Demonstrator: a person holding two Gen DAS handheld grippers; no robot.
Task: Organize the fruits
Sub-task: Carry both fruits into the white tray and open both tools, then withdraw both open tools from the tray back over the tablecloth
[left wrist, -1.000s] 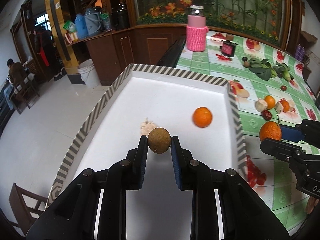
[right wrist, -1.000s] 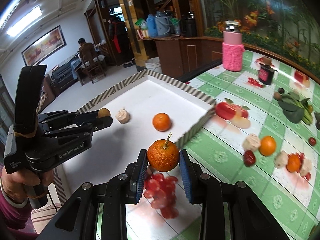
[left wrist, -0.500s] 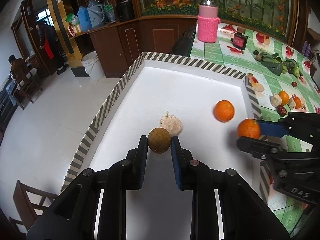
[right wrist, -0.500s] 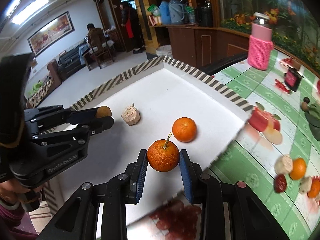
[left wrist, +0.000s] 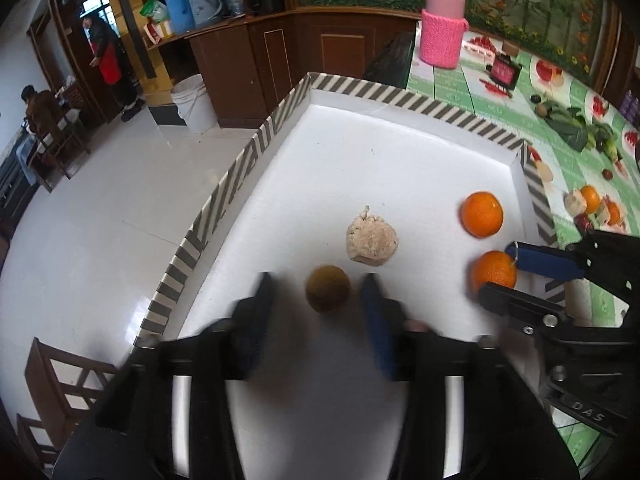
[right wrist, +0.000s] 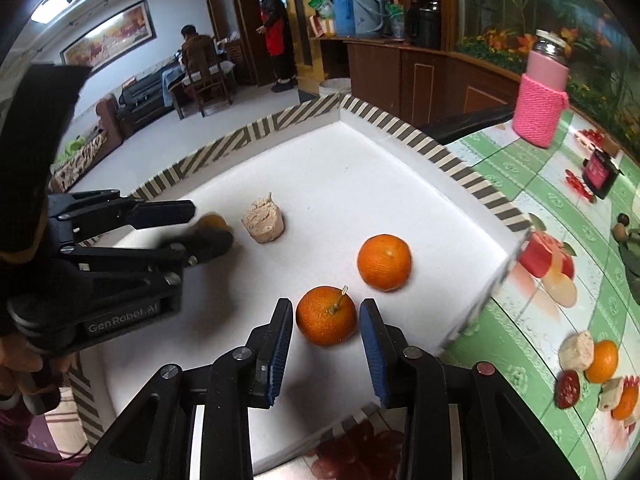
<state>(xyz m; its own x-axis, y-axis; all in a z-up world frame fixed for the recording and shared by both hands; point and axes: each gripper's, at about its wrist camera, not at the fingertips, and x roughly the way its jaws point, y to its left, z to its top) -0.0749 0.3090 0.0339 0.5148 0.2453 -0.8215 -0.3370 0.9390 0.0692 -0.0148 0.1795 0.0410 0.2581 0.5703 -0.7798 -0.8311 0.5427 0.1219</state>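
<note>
In the white tray [right wrist: 360, 184], the right gripper [right wrist: 326, 334] stands spread around a stemmed orange [right wrist: 326, 316], gaps showing on both sides. The left gripper [left wrist: 320, 304], blurred, is also parted, wider than the brown fruit [left wrist: 328, 294] between its fingers. A second orange [right wrist: 384, 262] and a pale lump [right wrist: 264, 222] lie nearby.

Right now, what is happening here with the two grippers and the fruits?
A person sorts fruit into a white tray with a striped rim. The left gripper stands open around a small brown round fruit that lies on the tray floor. The right gripper is open around a stemmed orange, also resting in the tray. A second orange and a pale lumpy fruit piece already lie there.
</note>
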